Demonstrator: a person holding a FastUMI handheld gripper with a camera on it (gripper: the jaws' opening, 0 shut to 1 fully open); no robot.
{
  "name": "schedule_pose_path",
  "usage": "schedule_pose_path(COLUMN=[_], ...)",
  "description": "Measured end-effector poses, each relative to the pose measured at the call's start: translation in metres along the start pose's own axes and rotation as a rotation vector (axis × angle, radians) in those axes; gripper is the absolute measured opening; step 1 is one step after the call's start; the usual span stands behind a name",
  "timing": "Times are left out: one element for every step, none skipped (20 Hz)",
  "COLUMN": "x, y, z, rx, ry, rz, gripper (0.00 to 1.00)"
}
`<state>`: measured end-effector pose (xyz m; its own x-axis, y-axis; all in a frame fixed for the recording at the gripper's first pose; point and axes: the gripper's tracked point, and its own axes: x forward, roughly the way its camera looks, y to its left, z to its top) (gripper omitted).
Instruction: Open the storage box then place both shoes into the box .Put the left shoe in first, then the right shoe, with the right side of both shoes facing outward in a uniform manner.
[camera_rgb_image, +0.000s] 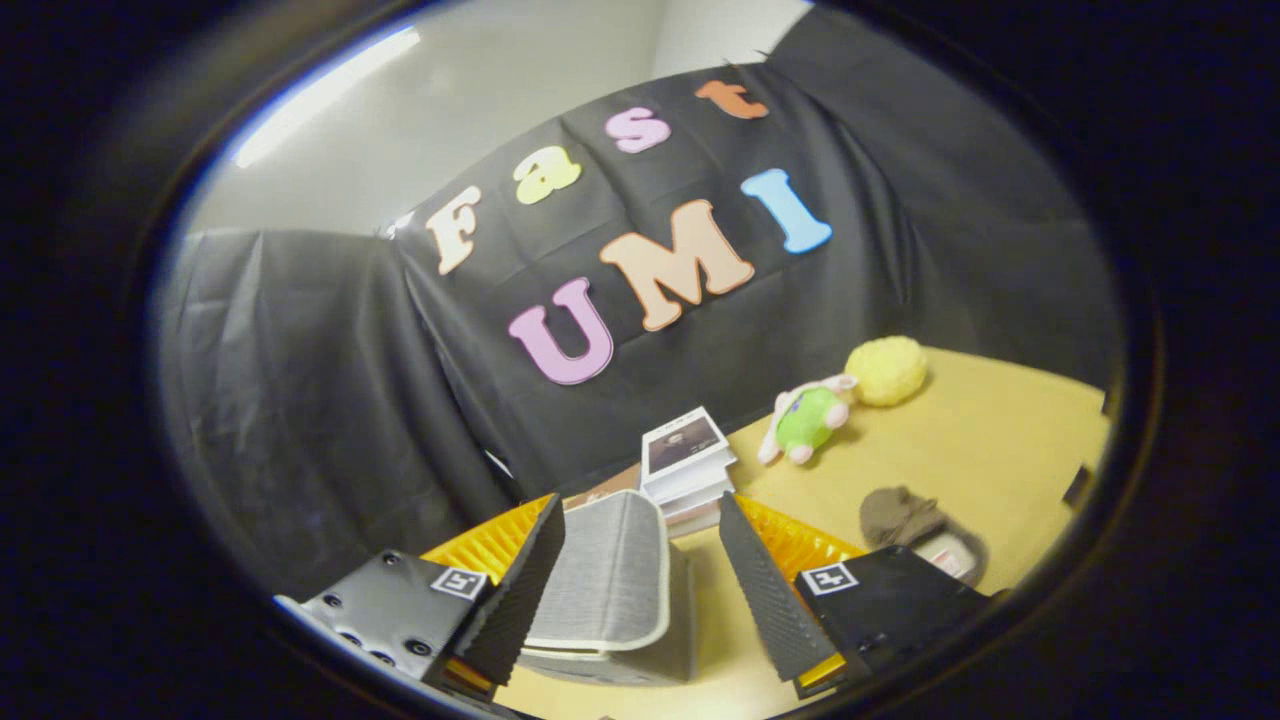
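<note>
A yellow tabletop meets black cloth walls, under a white ceiling with 1 strip light.

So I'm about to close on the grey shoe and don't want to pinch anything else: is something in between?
Nothing visible. The grey shoe sits between the fingers of the open gripper, close against the left one, with bare table before the right. The stack of books lies beyond it, the other shoe aside.

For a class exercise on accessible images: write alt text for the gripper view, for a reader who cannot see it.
An open gripper has a grey shoe between its fingers, touching the left finger and apart from the right. Beyond lie a stack of books, a green plush toy, a yellow fluffy ball and a brown shoe on a tan table.
</note>
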<state>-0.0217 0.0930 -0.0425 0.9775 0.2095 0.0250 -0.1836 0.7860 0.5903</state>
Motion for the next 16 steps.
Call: schedule_pose_path(x=[-0.001,-0.001,-0.002,-0.003,-0.002,-0.001,0.000,0.002,0.002,0.004,0.004,0.006,0.008,0.010,0.012,0.013], y=[-0.005,-0.010,-0.011,-0.011,-0.013,-0.014,-0.015,-0.016,-0.017,-0.017,-0.019,-0.022,-0.026,-0.031,-0.035,-0.037], z=[-0.007,-0.012,-0.018,-0.025,-0.029,-0.035,-0.039,-0.044,-0.054,-0.062,-0.067,-0.072,-0.079,-0.085,-0.094,-0.100], rx=[0.052,0.096,0.137,0.175,0.211,0.248,0.288,0.330,0.373,0.412,0.449,0.487,0.522,0.551,0.579,0.608], ry=[0.004,0.005,0.005,0.009,0.011,0.013,0.015,0.023,0.037,0.046,0.050,0.052,0.056,0.059,0.070,0.082], rz=[-0.015,-0.030,-0.039,-0.050,-0.058,-0.068,-0.078,-0.088,-0.093,-0.098,-0.103,-0.112,-0.126,-0.145,-0.158,-0.162], gripper=[0.96,0.96,0.96,0.96,0.96,0.96,0.96,0.96,0.96,0.96,0.96,0.95,0.95,0.95,0.95,0.95])
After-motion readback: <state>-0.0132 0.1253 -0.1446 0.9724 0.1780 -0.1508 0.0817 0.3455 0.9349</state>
